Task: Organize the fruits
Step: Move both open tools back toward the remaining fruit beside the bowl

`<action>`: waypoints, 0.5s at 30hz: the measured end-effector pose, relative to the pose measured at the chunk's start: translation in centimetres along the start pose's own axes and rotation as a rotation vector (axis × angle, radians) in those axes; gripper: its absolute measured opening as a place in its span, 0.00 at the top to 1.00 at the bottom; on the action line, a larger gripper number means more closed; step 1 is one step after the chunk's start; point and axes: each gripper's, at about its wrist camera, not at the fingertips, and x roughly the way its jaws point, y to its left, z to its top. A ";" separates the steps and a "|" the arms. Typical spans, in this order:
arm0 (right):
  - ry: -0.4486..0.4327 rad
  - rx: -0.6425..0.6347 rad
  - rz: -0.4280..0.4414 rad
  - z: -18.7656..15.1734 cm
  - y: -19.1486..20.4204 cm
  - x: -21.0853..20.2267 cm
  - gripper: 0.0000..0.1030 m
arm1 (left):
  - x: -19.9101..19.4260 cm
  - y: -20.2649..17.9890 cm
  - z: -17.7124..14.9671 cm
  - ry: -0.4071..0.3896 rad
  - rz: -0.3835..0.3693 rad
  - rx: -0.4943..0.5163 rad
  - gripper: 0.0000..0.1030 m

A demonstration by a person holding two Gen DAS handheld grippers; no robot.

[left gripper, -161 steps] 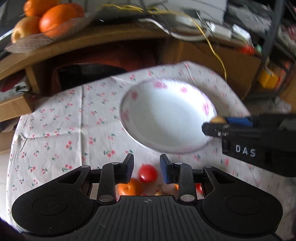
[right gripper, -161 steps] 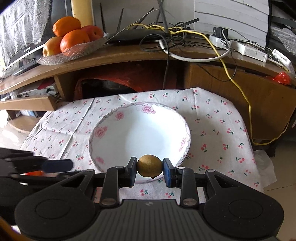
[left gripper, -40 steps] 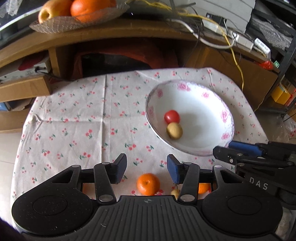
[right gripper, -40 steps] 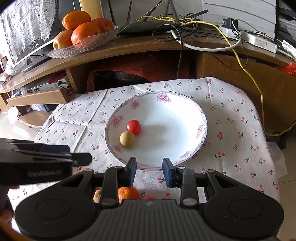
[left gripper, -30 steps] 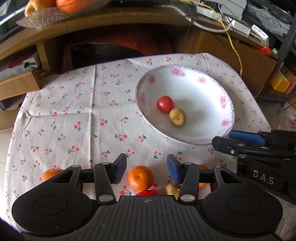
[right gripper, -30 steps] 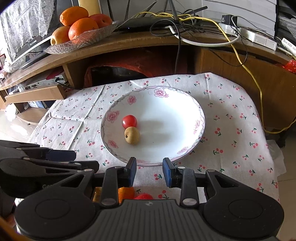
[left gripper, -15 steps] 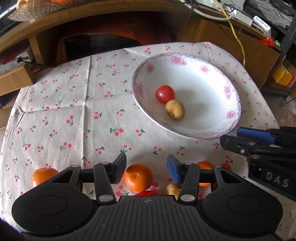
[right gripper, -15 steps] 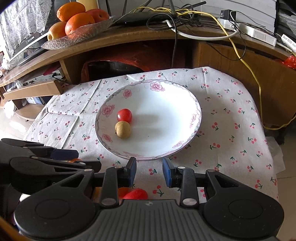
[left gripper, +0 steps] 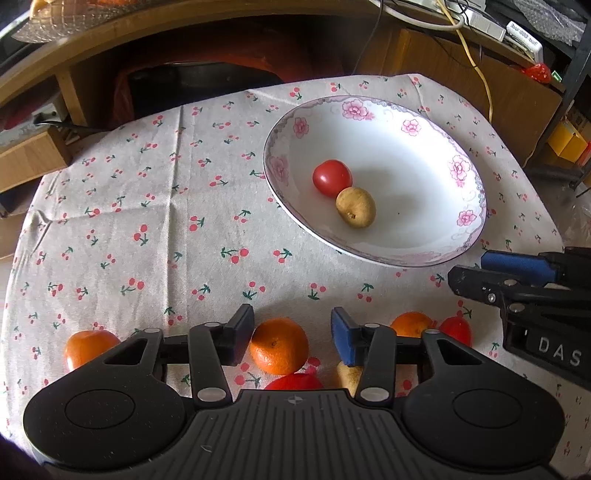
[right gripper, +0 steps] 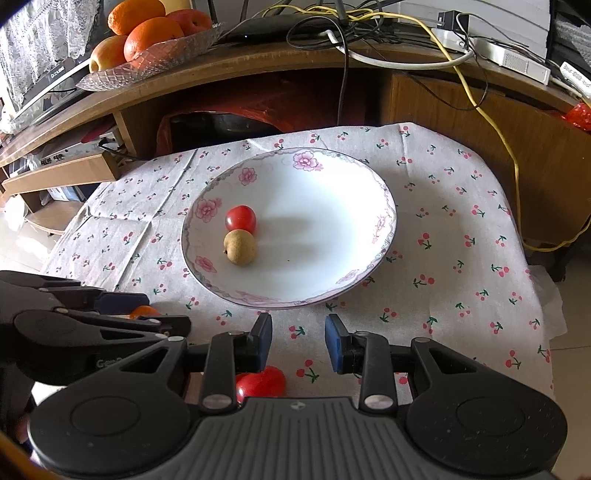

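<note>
A white floral plate (left gripper: 436, 147) (right gripper: 332, 177) on the cherry-print cloth holds a red tomato (left gripper: 331, 176) (right gripper: 240, 218) touching a tan kiwi (left gripper: 355, 206) (right gripper: 240, 246). My left gripper (left gripper: 291, 334) is open just above an orange mandarin (left gripper: 279, 350) that lies between its fingers, apart from both pads. Around it lie another mandarin (left gripper: 88, 347) at the left, a mandarin (left gripper: 412, 324) and a red tomato (left gripper: 456, 330) at the right, plus a red tomato (left gripper: 293, 382) and a tan fruit (left gripper: 349, 374) partly under the gripper. My right gripper (right gripper: 298, 343) is open and empty, with a red tomato (right gripper: 260, 382) below its left finger.
A wooden shelf behind the table carries a glass dish of oranges and apples (right gripper: 147, 33), cables (right gripper: 461, 62) and power strips. A yellow cable (right gripper: 513, 155) hangs at the right. The table's edges fall off at left and right. Each gripper shows at the side of the other's view.
My left gripper has come lower and closer over the mandarin, which now sits between its open fingers. The right gripper has drifted back slightly, showing the red tomato beneath it.
</note>
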 end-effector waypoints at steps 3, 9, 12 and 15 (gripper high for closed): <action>0.013 0.001 -0.003 -0.1 -0.2 0.1 0.68 | -0.1 -0.1 -0.1 -0.004 0.021 0.018 0.56; 0.036 -0.001 -0.004 -0.3 -0.3 0.2 0.68 | -0.5 0.0 0.0 -0.015 0.025 0.026 0.63; 0.046 -0.002 0.007 -0.4 -0.3 0.2 0.68 | -0.7 -0.1 0.0 -0.018 0.021 0.030 0.63; 0.067 0.001 0.020 -0.6 -0.2 0.4 0.64 | -0.6 -0.1 0.0 -0.017 0.022 0.032 0.63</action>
